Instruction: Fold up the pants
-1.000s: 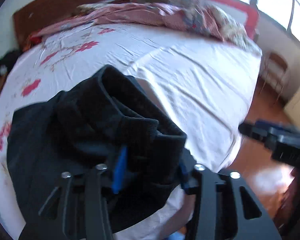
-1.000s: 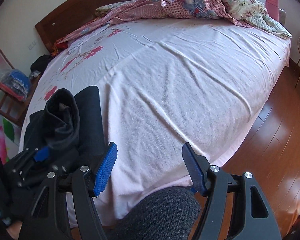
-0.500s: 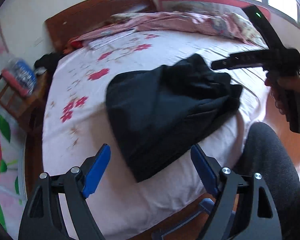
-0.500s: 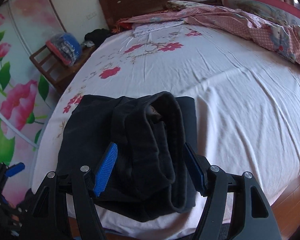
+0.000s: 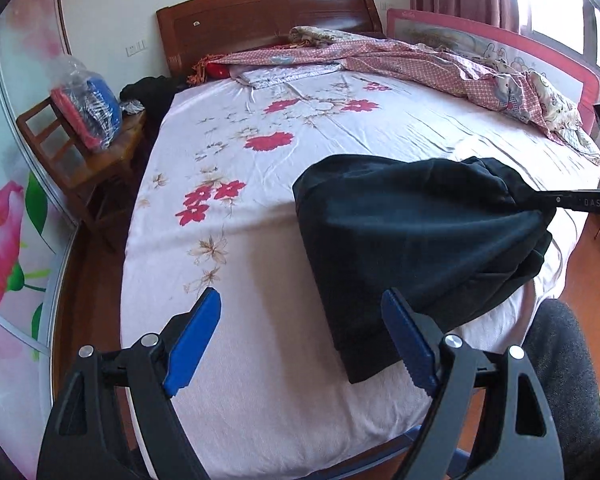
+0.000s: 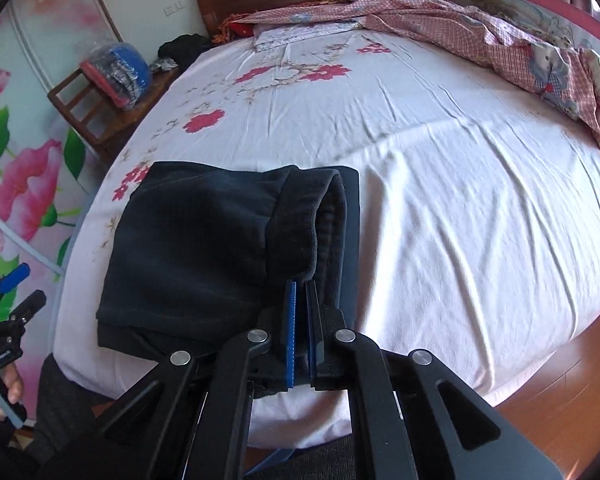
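Note:
The black pants (image 5: 412,232) lie folded in a thick bundle near the foot edge of the bed; in the right wrist view they (image 6: 204,248) fill the lower left of the sheet. My right gripper (image 6: 301,292) is shut on the pants' near right edge, by the ribbed waistband. It also shows in the left wrist view (image 5: 540,204), pinching the bundle's far right side. My left gripper (image 5: 300,336) is open and empty, held back from the bundle's near left corner. It also shows at the left edge of the right wrist view (image 6: 8,292).
The bed (image 5: 260,184) has a white sheet with red flowers. A pink checked blanket (image 5: 440,64) is piled at the head and right side. A wooden chair (image 5: 76,140) with bagged clothes stands left. Wooden floor (image 6: 560,372) lies right; the person's knee (image 5: 560,364) is at the foot.
My left gripper let go of the pants and drew back, now open. My right gripper moved over the bundle and closed on its right edge.

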`<state>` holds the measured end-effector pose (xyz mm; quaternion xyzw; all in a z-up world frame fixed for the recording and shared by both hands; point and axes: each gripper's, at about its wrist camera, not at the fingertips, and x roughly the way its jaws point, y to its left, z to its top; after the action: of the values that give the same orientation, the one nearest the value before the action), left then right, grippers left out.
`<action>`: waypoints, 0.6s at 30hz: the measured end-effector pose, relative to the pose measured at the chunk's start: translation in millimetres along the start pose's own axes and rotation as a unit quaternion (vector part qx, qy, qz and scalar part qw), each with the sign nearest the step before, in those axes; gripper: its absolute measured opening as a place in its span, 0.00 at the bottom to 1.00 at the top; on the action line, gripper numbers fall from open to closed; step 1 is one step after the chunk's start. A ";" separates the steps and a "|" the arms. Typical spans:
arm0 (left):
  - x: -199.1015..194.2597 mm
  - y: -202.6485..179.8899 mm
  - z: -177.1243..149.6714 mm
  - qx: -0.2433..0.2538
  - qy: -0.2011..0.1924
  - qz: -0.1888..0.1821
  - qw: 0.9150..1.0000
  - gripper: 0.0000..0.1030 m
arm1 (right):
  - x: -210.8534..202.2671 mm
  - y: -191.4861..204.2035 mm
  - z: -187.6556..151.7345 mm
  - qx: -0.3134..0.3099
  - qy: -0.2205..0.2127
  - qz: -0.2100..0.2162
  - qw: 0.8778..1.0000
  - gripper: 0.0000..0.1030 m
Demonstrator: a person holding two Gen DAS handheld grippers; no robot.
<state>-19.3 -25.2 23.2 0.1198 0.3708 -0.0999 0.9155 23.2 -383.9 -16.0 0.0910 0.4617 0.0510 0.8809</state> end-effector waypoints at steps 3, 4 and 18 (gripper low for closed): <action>-4.2 2.5 5.0 0.003 -0.008 0.005 1.000 0.83 | 6.5 -8.2 -9.7 0.018 0.010 -0.012 1.000 0.03; -3.8 4.6 5.1 0.002 -0.008 0.008 1.000 0.83 | 9.6 -12.4 -14.7 0.037 0.013 -0.013 0.999 0.03; 27.5 10.7 -12.1 -0.009 0.030 0.025 0.999 0.84 | 15.9 -44.1 -30.3 0.125 0.038 -0.056 0.990 0.49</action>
<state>-4.9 -14.1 -3.0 0.1234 0.3963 -0.0704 0.9070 7.6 -420.8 -54.8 0.1725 0.5022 -0.0526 0.8458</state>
